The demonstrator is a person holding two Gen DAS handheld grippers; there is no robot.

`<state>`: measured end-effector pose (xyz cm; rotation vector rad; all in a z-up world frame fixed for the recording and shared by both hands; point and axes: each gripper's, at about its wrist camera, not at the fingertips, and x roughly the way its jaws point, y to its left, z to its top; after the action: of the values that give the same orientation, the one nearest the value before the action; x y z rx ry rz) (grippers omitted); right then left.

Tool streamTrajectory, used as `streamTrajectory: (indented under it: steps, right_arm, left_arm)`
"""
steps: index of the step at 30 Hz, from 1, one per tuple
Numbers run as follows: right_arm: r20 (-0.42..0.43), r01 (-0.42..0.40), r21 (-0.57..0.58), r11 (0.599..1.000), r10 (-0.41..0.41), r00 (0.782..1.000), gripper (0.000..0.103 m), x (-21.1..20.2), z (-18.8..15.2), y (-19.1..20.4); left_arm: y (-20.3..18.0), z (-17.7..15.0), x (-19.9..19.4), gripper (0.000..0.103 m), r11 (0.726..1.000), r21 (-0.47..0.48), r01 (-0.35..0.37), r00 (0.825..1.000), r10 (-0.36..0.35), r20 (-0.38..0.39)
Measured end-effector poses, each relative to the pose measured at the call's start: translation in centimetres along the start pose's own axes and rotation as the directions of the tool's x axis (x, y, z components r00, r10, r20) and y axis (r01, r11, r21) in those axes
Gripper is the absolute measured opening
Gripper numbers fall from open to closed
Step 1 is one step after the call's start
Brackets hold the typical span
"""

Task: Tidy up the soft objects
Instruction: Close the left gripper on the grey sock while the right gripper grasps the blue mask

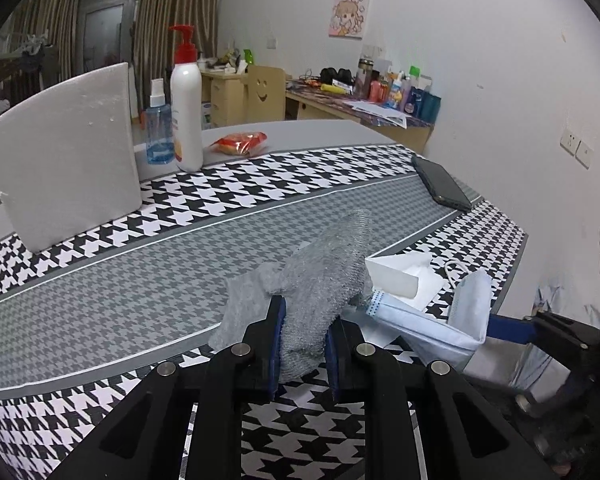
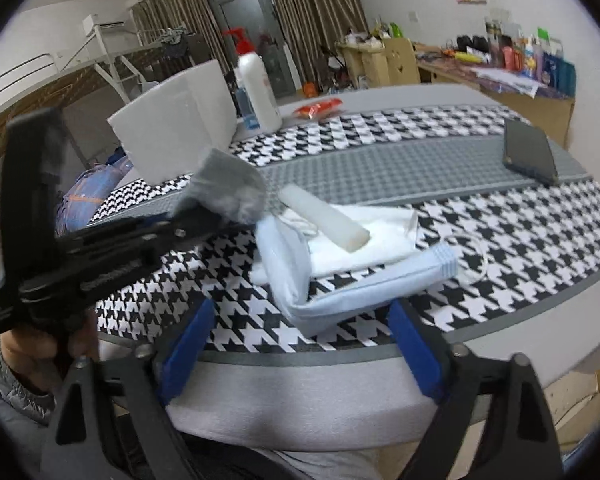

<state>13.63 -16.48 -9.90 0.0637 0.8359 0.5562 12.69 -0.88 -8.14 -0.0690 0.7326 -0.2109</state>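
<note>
The left gripper (image 1: 302, 344) is clamped on the grey sock (image 1: 320, 280), lifting it (probably toward the white box (image 1: 64, 152) at 10 o'clock). The right gripper (image 2: 300, 344) gapes empty before the blue mask (image 2: 340, 284), which likely needs pinching next.

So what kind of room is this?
Probably a lived-in bedroom or dorm room: curtains over a window, a cluttered desk against the wall, and a cartoon picture pinned up.
</note>
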Motion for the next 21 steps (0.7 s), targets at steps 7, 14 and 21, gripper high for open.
streamTrajectory:
  steps: [7, 14, 21]
  right_arm:
    - [0.002, 0.055, -0.008, 0.998, -0.055, 0.998, 0.077, -0.1, 0.4, 0.3]
    - [-0.053, 0.087, 0.019, 0.996, -0.086, 0.995, 0.05, 1.7, 0.5, -0.6]
    - [-0.019, 0.106, -0.002, 0.994, -0.106, 0.994, 0.028, 0.4, 0.5, -0.1]
  left_arm:
    - [0.1, -0.2, -0.4, 0.019, 1.0, -0.006, 0.003, 1.0, -0.003, 0.008]
    - [0.5, -0.4, -0.6, 0.019, 1.0, -0.014, -0.004, 1.0, 0.004, 0.012]
    - [0.9, -0.2, -1.5, 0.019, 1.0, -0.023, -0.007, 0.999, 0.007, 0.033]
